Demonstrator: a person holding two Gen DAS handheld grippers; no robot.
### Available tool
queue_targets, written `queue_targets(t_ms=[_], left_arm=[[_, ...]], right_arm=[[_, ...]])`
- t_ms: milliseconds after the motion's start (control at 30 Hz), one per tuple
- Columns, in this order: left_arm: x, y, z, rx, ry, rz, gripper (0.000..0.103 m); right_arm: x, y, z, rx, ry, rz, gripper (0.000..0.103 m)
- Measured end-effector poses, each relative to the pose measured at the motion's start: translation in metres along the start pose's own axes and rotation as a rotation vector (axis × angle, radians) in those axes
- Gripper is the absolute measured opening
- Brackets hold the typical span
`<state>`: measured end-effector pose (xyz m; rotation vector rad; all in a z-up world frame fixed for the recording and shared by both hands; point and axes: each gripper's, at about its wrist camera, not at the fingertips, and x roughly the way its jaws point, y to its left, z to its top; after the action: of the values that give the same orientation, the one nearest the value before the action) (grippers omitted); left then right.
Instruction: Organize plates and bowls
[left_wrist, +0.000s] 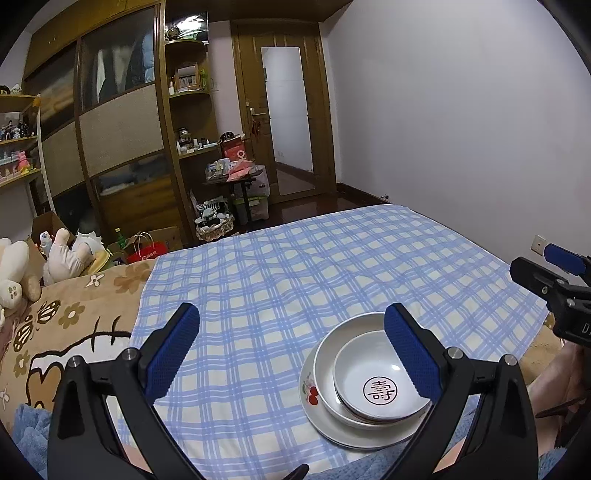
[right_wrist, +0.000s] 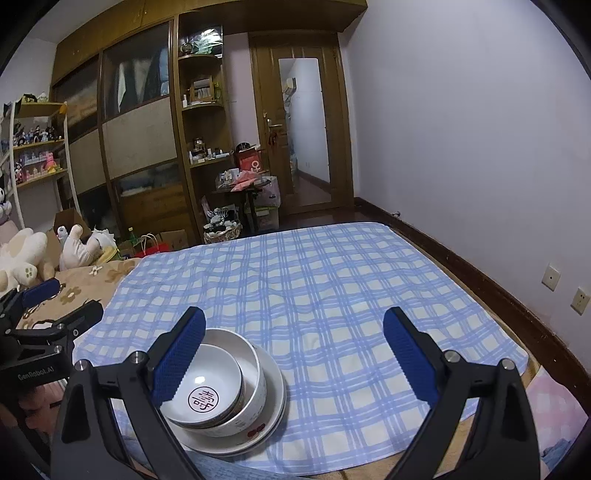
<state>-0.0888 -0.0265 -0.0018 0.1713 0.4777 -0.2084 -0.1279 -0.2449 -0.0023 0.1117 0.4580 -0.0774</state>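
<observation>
dim, even indoor light; sharp centre, fisheye bending, dark vignetted corners

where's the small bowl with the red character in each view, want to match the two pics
Left wrist view: the small bowl sits lower right, nested in a larger bowl on a plate, partly behind the left gripper's right-hand finger.
Right wrist view: the same bowl sits lower left, partly behind the right gripper's left-hand finger.
Shared landmark: the blue checked cloth under the stack; the wooden door beyond.
</observation>
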Motion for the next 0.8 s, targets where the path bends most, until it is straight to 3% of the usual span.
queue_targets(t_ms=[800], left_arm=[[-0.0002, 0.0020, -0.0003, 0.002, 0.006, 0.003, 0.099]], right_arm=[[0.0011, -0.0003, -0.0032, 0.014, -0.005, -0.015, 0.101]])
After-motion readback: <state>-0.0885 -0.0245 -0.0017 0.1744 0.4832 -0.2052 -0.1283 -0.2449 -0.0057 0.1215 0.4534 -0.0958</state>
